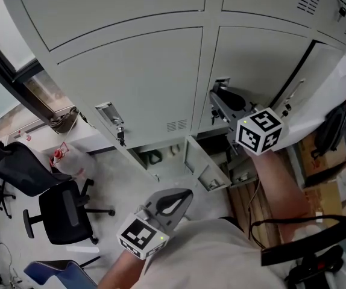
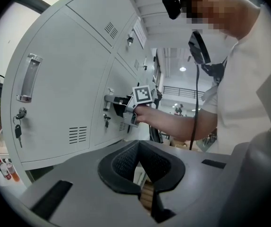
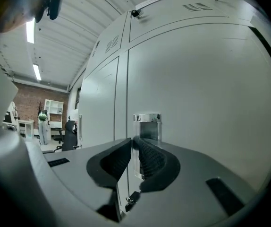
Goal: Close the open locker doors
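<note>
Grey lockers (image 1: 143, 83) fill the head view. My right gripper (image 1: 219, 99) is level at the right-hand door (image 1: 257, 59), shut on its chrome handle (image 3: 147, 119); the handle's edge sits between the pads (image 3: 147, 157). The left gripper view shows that gripper (image 2: 111, 99) at the same handle. Below, a small locker door (image 1: 200, 161) hangs open beside an open compartment (image 1: 161, 155). My left gripper (image 1: 185, 194) is low in front of this door, apart from it, shut with nothing between its fingers (image 2: 126, 162).
Keys (image 1: 120, 136) hang from the lock of the left-hand door. Two black office chairs (image 1: 58, 212) stand on the floor at the left. Cardboard boxes (image 1: 323, 182) and black cables (image 1: 336, 125) crowd the right side.
</note>
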A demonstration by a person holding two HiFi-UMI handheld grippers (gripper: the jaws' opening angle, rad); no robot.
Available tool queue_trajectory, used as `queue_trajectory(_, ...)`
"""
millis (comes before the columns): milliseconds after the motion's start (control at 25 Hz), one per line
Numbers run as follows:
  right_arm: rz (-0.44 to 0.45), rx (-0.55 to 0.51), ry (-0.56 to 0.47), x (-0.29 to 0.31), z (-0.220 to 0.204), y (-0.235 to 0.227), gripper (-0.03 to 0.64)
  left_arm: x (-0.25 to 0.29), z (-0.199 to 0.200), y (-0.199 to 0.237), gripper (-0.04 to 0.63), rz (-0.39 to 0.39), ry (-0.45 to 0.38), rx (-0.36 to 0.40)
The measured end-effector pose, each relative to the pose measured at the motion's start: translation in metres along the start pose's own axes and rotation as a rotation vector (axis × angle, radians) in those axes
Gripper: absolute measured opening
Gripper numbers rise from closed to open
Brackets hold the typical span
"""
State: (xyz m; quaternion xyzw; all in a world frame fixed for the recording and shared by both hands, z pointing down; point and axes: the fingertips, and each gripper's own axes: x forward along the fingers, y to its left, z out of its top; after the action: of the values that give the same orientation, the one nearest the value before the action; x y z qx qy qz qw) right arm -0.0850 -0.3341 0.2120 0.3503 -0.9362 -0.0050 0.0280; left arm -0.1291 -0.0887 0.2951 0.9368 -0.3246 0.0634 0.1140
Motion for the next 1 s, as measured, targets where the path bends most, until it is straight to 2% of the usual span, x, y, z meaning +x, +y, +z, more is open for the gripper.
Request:
queue_trajectory(520,-0.032,0.009,0.016,0.002,0.000,0.000,0.052,-0.004,-0.002,0.011,0.011,-0.030,0.005,0.003)
queue_trajectory(1000,-0.153,-0.024,0.031,0.001,0.000,0.001,0.052,-0.013,-0.009,0.003,0.011,-0.031,0.005,-0.012)
